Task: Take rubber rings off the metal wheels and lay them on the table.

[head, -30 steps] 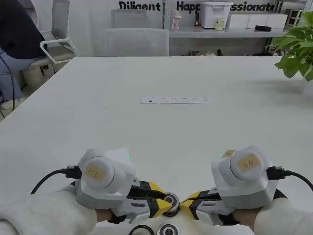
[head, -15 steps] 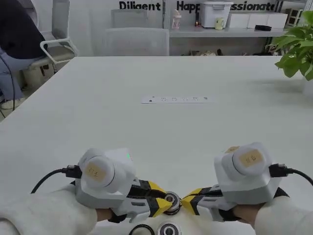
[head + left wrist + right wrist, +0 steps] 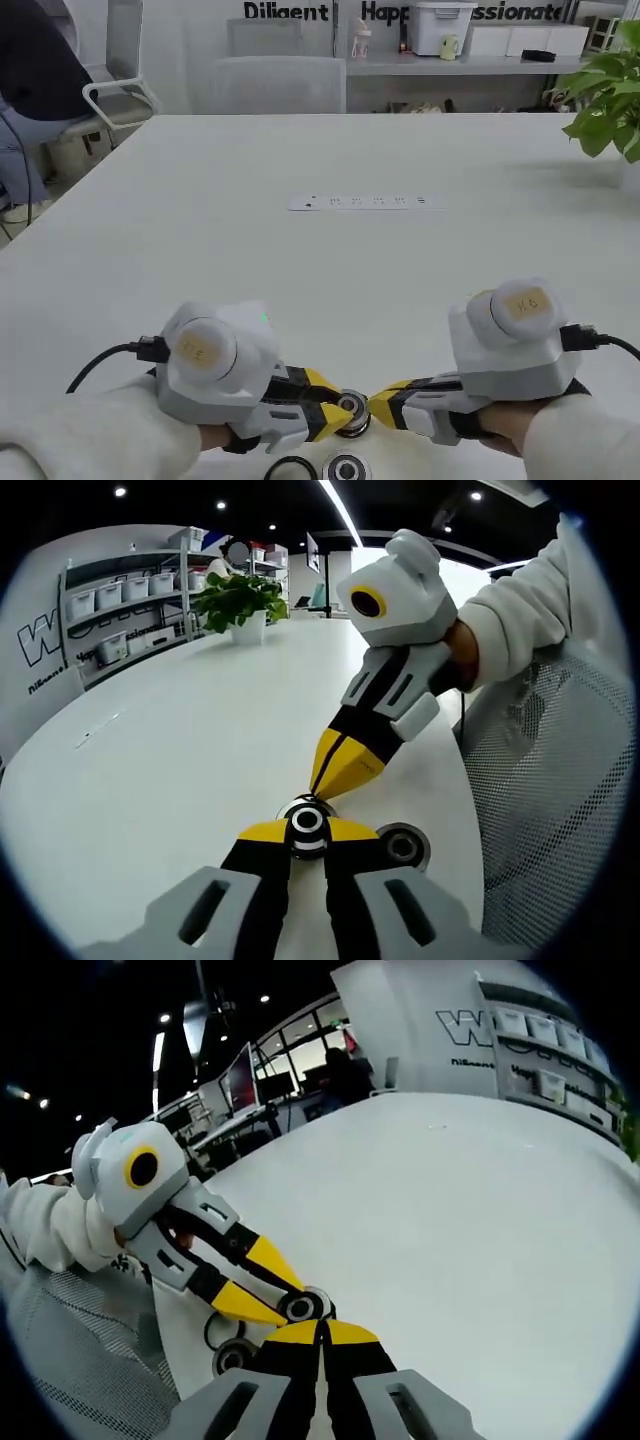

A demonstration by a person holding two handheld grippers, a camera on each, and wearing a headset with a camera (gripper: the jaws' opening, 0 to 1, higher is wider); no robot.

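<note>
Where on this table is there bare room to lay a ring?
Crowded: the near edge, where the left gripper and right gripper meet at a metal wheel, a loose rubber ring and second wheel alongside. Free: the tabletop from there to the socket strip, and right toward the plant.

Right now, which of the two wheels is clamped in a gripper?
The wheel pinched by the left gripper between its yellow jaws. The other wheel lies free on the table, beside a loose black rubber ring.
</note>
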